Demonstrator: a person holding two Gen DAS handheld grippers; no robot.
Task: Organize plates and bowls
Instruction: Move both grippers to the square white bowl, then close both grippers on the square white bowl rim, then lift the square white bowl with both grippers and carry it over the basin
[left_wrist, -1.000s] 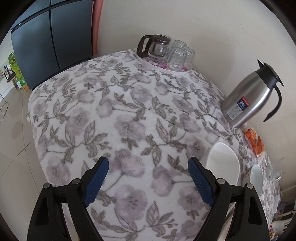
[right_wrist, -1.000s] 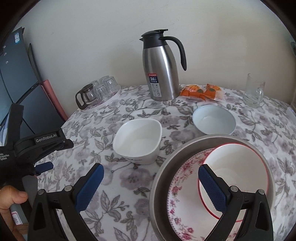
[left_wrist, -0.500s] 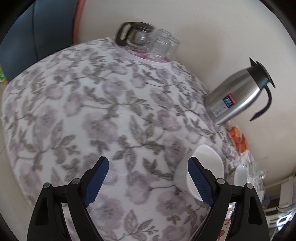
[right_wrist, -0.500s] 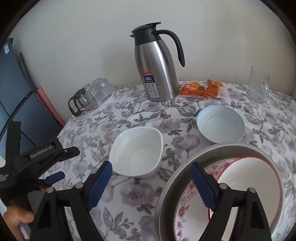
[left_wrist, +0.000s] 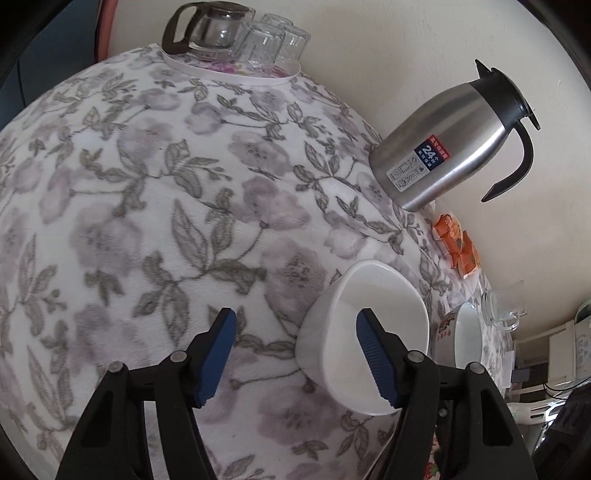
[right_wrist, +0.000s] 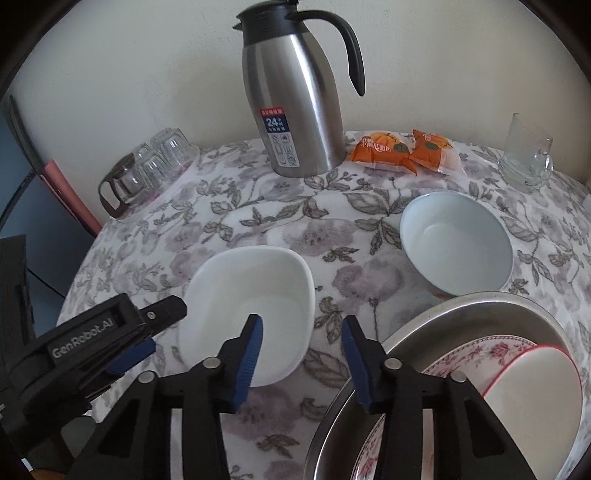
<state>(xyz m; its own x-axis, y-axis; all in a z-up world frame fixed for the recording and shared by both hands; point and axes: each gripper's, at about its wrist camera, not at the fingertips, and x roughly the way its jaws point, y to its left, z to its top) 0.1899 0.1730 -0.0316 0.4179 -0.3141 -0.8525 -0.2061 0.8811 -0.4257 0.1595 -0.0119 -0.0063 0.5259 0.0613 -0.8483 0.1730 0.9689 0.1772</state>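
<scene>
A white square-ish bowl stands on the floral tablecloth. My left gripper straddles its left wall, one finger inside and one outside over the cloth. Its jaws are closing, and the pads stand clear of the wall. My right gripper straddles the bowl's right wall the same way, jaws closing and not pressing. A round white bowl sits to the right. A metal basin at the front right holds a floral plate and a red-rimmed bowl.
A steel thermos jug stands at the back by the wall. Orange snack packets and a glass mug lie to its right. A glass teapot with upturned glasses sits on a tray at the back left.
Both grippers came forward and down onto the white square bowl, and both sets of jaws narrowed. The left view swung right, bringing the bowl between its fingers.
</scene>
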